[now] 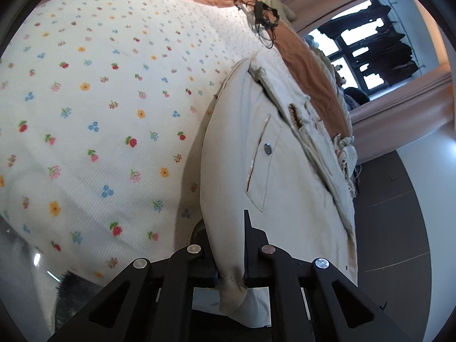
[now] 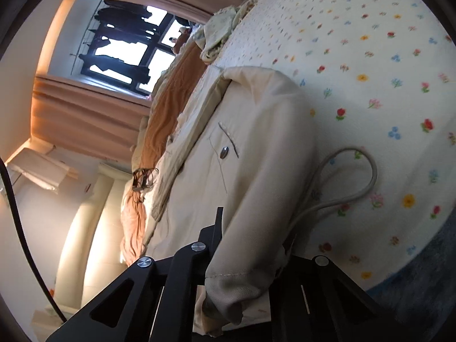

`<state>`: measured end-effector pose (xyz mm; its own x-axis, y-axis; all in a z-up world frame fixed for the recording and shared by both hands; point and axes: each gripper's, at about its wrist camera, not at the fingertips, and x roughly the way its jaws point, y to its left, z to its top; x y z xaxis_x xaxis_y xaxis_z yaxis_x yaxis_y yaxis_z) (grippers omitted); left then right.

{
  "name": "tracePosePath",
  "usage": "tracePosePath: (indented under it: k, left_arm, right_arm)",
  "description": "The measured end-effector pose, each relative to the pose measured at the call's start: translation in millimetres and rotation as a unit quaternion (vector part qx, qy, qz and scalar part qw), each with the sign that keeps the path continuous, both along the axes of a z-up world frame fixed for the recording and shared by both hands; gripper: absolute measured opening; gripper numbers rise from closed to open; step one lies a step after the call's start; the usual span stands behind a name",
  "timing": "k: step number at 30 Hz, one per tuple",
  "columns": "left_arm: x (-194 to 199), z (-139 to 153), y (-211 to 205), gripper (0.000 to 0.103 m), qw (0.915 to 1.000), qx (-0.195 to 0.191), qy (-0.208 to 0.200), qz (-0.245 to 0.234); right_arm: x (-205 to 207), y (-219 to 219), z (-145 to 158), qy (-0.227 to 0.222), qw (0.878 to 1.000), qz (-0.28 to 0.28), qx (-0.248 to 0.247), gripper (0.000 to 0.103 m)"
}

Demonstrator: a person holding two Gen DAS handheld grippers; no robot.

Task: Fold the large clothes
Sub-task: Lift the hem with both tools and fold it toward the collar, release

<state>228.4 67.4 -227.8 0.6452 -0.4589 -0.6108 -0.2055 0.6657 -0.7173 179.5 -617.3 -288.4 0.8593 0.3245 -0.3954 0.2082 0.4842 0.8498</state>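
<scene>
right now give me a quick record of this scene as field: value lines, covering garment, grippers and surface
garment: beige trousers, lying on the bed, metal button on a pocket
left gripper: shut on the trousers' edge
right gripper: shut on the trousers' edge
drawcord: looped on the sheet beside the trousers
surface: white floral bedsheet
also on bed: orange blanket, black cables
background: window with curtains

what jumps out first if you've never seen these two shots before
A cream garment fills the middle of both views, its cloth pinched in the left gripper and the right gripper. Under it lies a white flowered bedspread, and a cord loops out on it in the right view.
</scene>
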Motion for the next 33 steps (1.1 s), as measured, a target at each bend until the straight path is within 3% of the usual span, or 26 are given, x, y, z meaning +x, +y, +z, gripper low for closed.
tracePosePath:
  k: [4, 15, 25, 33]
  left_arm:
    - [-15.9, 21.3, -0.1, 0.009, 0.9997, -0.003, -0.025, 0.001]
    - [-75.1, 79.2, 31.1, 0.008, 0.9954, -0.057, -0.074, 0.020]
    - [-143.2, 160.5, 53.4, 0.008, 0.9847, -0.057, -0.160, 0.041]
    - [-180.8, 214.6, 59.2, 0.008, 0.9743, -0.069, -0.211, 0.037]
  right_arm:
    - [-19.0, -1.8, 26.4, -0.028, 1.000, -0.005, -0.011, 0.007]
    - [-69.4, 10.7, 92.2, -0.088, 0.996, 0.001, -0.013, 0.007]
    - [-130.5, 36.5, 177.6, -0.175, 0.984, 0.005, -0.034, 0.007]
    - [-162.9, 44.8, 215.1, -0.210, 0.977, -0.001, -0.035, 0.007]
